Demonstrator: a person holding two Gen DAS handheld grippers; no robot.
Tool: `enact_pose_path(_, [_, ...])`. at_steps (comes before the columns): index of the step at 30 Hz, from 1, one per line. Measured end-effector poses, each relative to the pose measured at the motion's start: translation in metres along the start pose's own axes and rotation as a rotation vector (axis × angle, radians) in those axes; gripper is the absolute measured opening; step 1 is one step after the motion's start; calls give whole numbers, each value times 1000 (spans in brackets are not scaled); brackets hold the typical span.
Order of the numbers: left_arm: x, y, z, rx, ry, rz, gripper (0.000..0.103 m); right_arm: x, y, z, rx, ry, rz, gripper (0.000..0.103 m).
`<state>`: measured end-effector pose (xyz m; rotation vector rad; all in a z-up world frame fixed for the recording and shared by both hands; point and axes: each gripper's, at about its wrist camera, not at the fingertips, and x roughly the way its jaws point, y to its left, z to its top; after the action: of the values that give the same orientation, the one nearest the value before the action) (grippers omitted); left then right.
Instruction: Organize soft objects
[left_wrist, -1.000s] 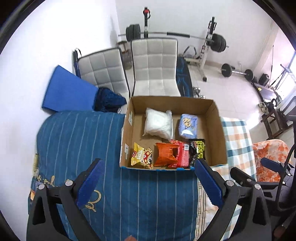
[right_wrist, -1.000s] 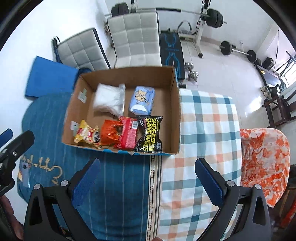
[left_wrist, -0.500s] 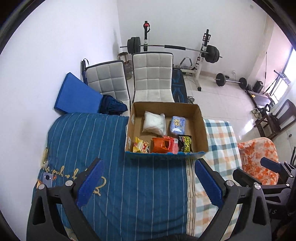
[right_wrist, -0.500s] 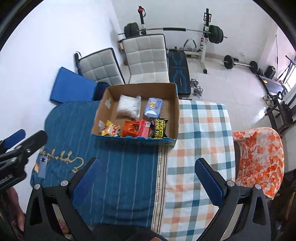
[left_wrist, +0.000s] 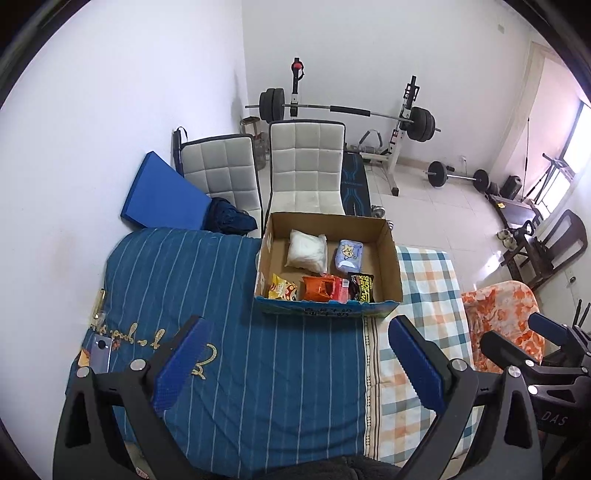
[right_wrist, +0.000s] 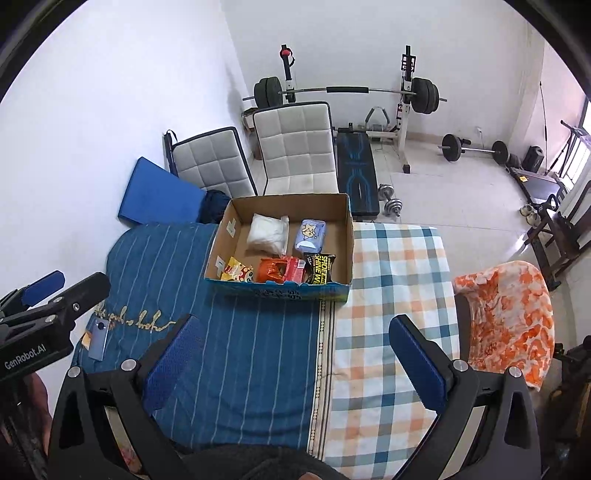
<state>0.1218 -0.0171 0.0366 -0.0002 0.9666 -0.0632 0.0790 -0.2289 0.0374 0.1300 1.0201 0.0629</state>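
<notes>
1. Both sets of jaws stand wide apart and hold nothing: the left gripper (left_wrist: 295, 354) and the right gripper (right_wrist: 295, 354) hang high, well back from the work.
2. Below them lies the bed (right_wrist: 251, 350), covered by a blue striped cloth (left_wrist: 258, 362) and a checked cloth (right_wrist: 388, 295).
3. A cardboard box (right_wrist: 349, 247) sits on the bed, straddling the two cloths.
4. Inside, a white bag (right_wrist: 266, 233) and a pale blue pack (right_wrist: 310, 234) lie at the far end; a yellow packet (right_wrist: 236, 274), an orange packet (right_wrist: 269, 271), a red packet (right_wrist: 294, 268) and a black packet (right_wrist: 320, 268) stand along the near wall.
5. No loose soft item shows outside the box, so the packing looks finished or nearly so.
6. Any further move would call for lowering toward the box.
</notes>
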Motion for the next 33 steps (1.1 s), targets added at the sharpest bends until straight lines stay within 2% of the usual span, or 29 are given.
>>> enact_pose_path(9, [-6, 2, 7, -6, -56, 33, 100, -15, -6, 10, 17, -46, -37, 103])
enact_pose_path(24, [-4, 0, 14, 10, -68, 31, 100, -15, -9, 21, 33, -63, -46, 103])
enact_pose_path(33, [-1, -3, 13, 25, -71, 62, 100, -15, -10, 24, 36, -75, -65, 103])
